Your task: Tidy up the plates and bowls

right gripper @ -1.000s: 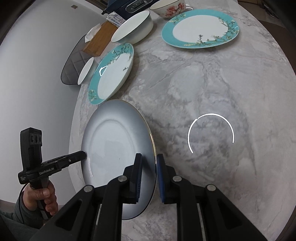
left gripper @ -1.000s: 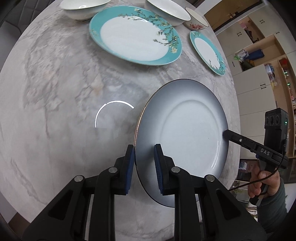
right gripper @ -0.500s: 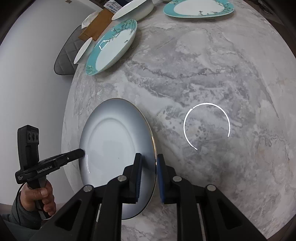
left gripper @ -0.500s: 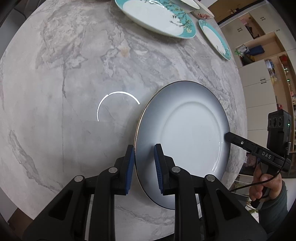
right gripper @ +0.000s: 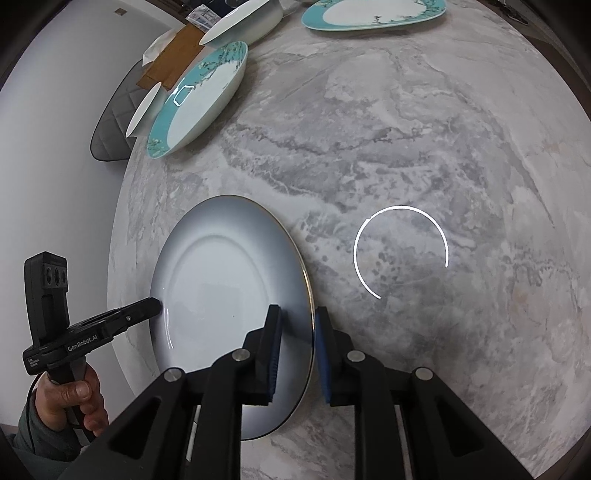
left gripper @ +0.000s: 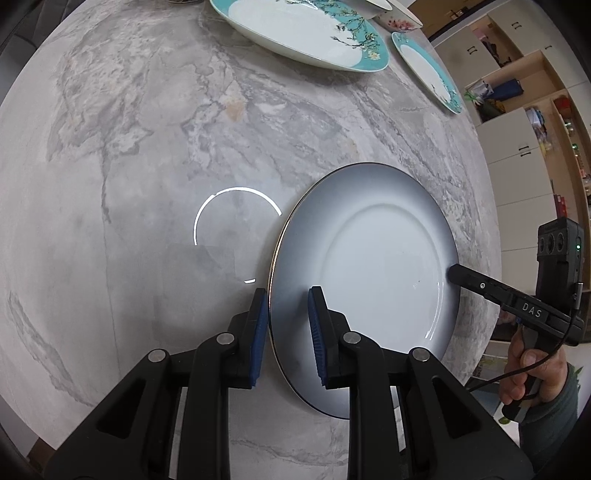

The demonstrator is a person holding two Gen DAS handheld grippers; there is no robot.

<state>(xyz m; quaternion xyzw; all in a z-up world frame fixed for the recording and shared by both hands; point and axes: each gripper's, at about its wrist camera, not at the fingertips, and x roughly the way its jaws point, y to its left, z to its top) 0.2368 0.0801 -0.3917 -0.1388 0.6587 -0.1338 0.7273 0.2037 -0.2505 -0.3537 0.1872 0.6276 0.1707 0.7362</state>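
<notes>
A grey-white plate with a thin gold rim [left gripper: 373, 266] [right gripper: 229, 280] is held low over the marble table near its front edge. My left gripper [left gripper: 286, 317] is shut on the plate's left rim. My right gripper [right gripper: 297, 339] is shut on its right rim. Each gripper shows in the other's view, at opposite sides of the plate. Whether the plate touches the table is not clear.
Two teal floral plates [left gripper: 306, 29] [left gripper: 428, 70] lie at the far side of the round marble table [left gripper: 147, 147], with white bowls [right gripper: 243, 22] and a flowered bowl [left gripper: 400, 22] behind. A padded chair [right gripper: 114, 122] and cupboards [left gripper: 524, 122] stand beyond the edge.
Both grippers have carried the plate back toward the table's near edge and lower; the teal plates and bowls have receded to the top of both views.
</notes>
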